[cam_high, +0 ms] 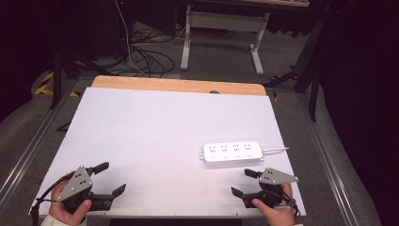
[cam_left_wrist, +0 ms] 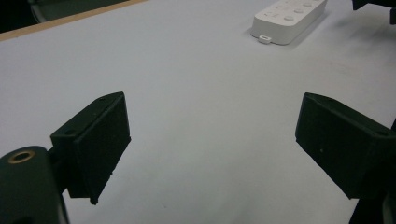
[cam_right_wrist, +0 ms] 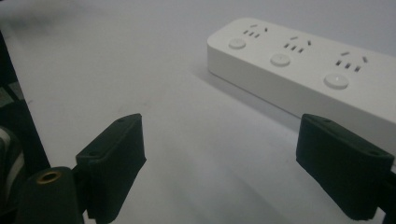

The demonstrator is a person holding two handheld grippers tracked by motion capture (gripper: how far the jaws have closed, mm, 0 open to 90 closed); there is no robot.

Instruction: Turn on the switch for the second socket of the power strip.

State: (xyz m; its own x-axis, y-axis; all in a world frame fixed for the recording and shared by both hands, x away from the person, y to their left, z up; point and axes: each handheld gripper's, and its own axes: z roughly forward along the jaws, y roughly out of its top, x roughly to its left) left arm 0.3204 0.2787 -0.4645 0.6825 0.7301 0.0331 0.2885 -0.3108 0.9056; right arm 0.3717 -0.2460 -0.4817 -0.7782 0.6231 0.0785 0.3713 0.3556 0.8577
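Up close, power strip (cam_right_wrist: 299,60) buttons visible — left claw (cam_high: 109,179), right claw (cam_high: 244,182) agape.

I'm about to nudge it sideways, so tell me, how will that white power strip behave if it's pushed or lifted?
The power strip lies flat and low on the white table, so it should slide, not tip or roll. Its smooth hard shell looks stiff but possibly slippery for the tongs. The thin cable at its right end looks floppy and may drag or turn it a little.

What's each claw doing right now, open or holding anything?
Left claw: open, holding nothing, over the white table.
Right claw: open, holding nothing, near the white plastic power strip.
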